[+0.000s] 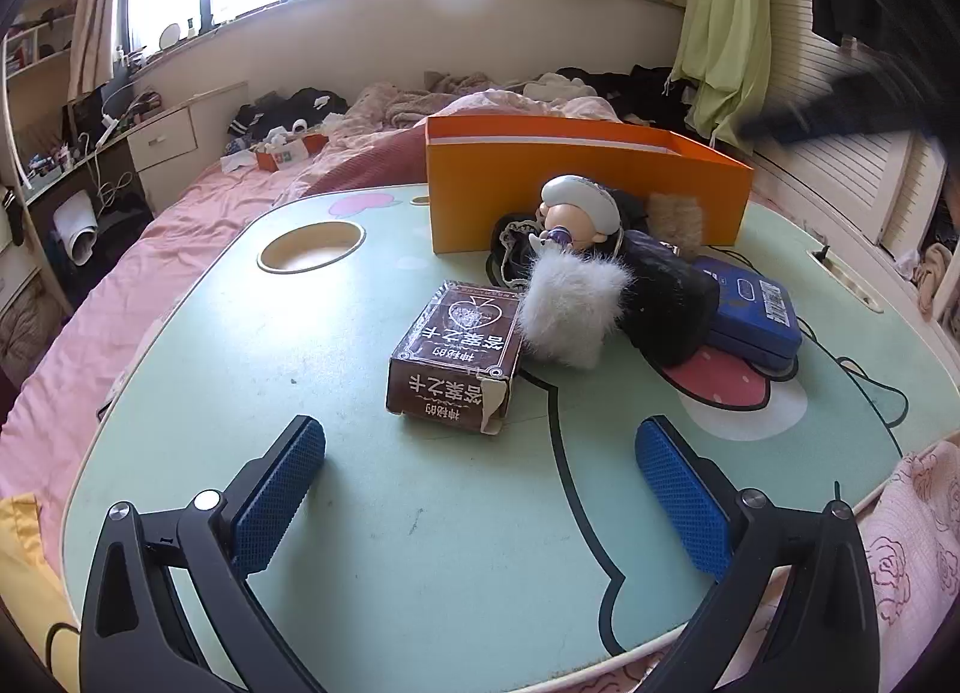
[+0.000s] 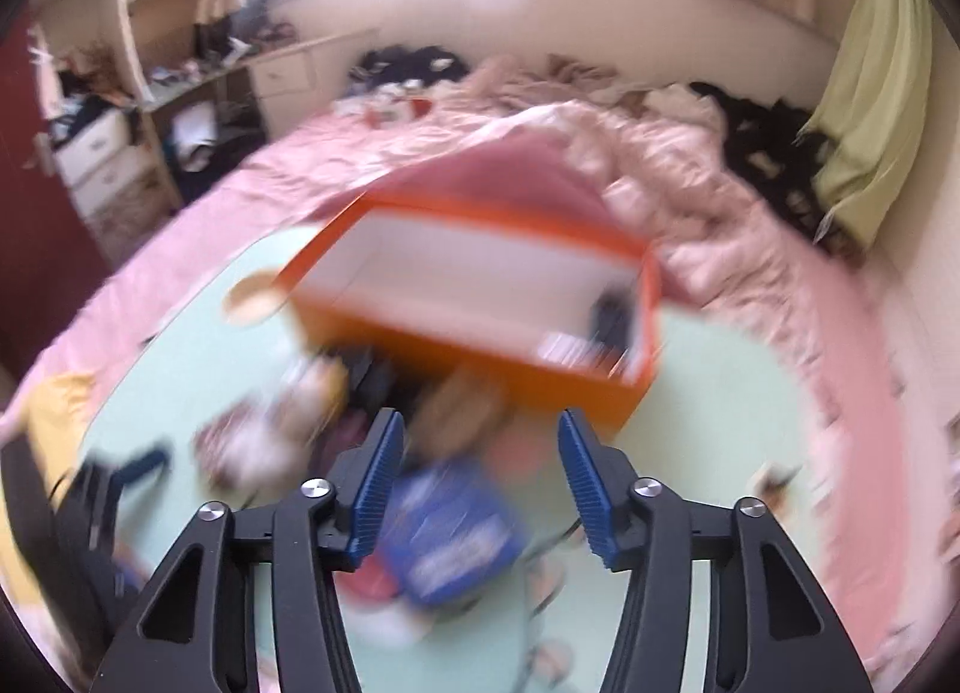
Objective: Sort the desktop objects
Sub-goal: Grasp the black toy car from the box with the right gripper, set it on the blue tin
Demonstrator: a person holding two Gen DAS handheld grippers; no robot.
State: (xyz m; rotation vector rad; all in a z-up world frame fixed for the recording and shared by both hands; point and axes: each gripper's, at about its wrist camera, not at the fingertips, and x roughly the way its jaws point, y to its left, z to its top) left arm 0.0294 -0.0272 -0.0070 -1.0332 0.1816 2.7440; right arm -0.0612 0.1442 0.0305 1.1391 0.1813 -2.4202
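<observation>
An open orange box (image 1: 585, 195) stands at the far side of the mint-green lap table (image 1: 240, 369). In front of it lie a brown card box (image 1: 456, 354), a white fluffy item (image 1: 570, 312), a small doll (image 1: 579, 213), a black pouch (image 1: 666, 303) and a blue case (image 1: 753, 315). My left gripper (image 1: 480, 441) is open and empty, just short of the brown box. My right gripper (image 2: 480, 441) is open and empty above the blue case (image 2: 450, 537); this view is motion-blurred. The orange box (image 2: 474, 297) holds a dark item (image 2: 612, 315) at its right end.
The table sits on a bed with pink sheets (image 1: 150, 249) and rumpled clothes. A round cup recess (image 1: 312, 246) is at the table's far left. A cable (image 1: 864, 369) runs along the table's right side. A desk with drawers (image 1: 162, 138) stands far left.
</observation>
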